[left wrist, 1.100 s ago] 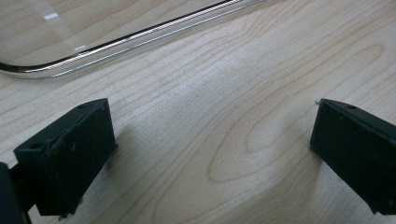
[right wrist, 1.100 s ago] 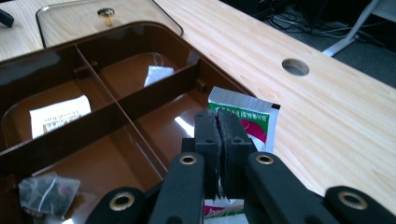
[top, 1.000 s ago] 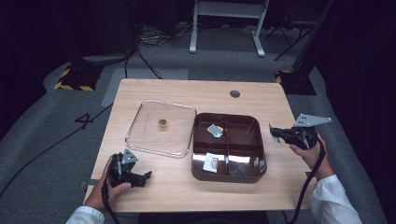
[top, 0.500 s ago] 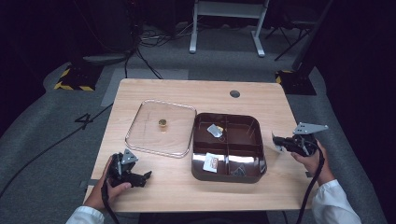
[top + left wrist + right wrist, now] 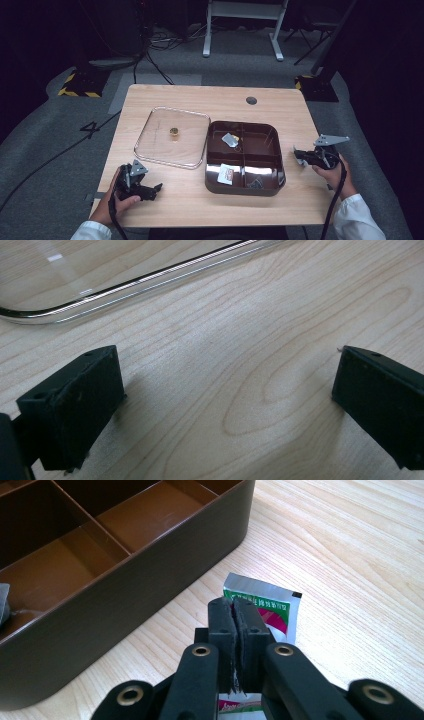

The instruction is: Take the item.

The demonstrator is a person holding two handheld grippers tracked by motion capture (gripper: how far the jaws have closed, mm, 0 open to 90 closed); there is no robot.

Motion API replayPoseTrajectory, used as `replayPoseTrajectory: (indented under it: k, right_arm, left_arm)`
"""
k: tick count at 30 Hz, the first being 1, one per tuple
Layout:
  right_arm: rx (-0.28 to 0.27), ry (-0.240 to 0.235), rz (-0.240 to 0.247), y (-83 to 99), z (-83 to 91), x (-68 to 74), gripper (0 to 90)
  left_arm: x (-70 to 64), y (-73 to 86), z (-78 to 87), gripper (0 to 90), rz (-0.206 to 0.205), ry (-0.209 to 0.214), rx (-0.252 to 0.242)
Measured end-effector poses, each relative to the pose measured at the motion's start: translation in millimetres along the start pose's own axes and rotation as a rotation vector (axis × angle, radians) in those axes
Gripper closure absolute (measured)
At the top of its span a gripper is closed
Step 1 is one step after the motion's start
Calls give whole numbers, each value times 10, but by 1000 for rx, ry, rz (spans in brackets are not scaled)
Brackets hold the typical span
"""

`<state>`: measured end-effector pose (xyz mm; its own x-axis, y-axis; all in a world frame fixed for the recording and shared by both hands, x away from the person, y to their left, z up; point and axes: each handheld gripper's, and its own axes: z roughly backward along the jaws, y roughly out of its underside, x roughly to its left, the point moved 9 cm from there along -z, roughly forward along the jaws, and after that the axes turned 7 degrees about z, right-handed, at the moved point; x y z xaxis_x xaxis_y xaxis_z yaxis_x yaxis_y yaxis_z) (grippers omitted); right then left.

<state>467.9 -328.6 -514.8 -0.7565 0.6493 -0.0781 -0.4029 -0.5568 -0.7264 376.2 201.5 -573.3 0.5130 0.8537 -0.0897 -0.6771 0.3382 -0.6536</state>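
A brown divided box [image 5: 273, 150] sits mid-table, its side wall [image 5: 125, 610] close to my right gripper. The right gripper [image 5: 300, 154] is low over the table to the right of the box. Its jaws [image 5: 234, 605] are shut, pinching a small silver, green and red packet [image 5: 265, 605], which shows white at the gripper's tip [image 5: 298, 158]. Over bare wood at the front left, my left gripper [image 5: 156, 189] is open [image 5: 225, 390] with nothing between its jaws.
A clear lid [image 5: 155, 145] with a gold knob [image 5: 174, 131] lies flat left of the box, its rim [image 5: 100, 290] just ahead of the left jaws. The box holds a silver packet [image 5: 230, 139], a white packet [image 5: 226, 174] and a dark item [image 5: 255, 183].
My right gripper has come down and toward the table's near edge with the packet, from beside the box's far right corner to low over the wood. The left gripper has stayed put.
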Motion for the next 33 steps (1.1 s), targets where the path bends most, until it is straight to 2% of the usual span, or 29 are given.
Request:
replayPoseTrajectory:
  k: [6,10,19,25,27,31,33]
  right_arm:
    - [4,-3,-24,29,-30,-27,864]
    - [15,-3,-14,51,-57,-16,862]
    - [-2,-6,-10,14,-47,-1,810]
    - [-1,-6,4,-7,-53,19,736]
    - [-5,0,21,-36,-39,40,630]
    - [-17,8,45,-75,-12,68,575]
    - [-14,12,68,-100,6,104,515]
  left_arm:
    - [-1,0,0,3,0,0,0]
    - [0,0,0,3,0,0,0]
    - [0,0,0,3,0,0,0]
    - [0,0,0,3,0,0,0]
    - [1,0,0,3,0,0,0]
    - [0,0,0,3,-1,0,0]
    - [0,0,0,3,0,0,0]
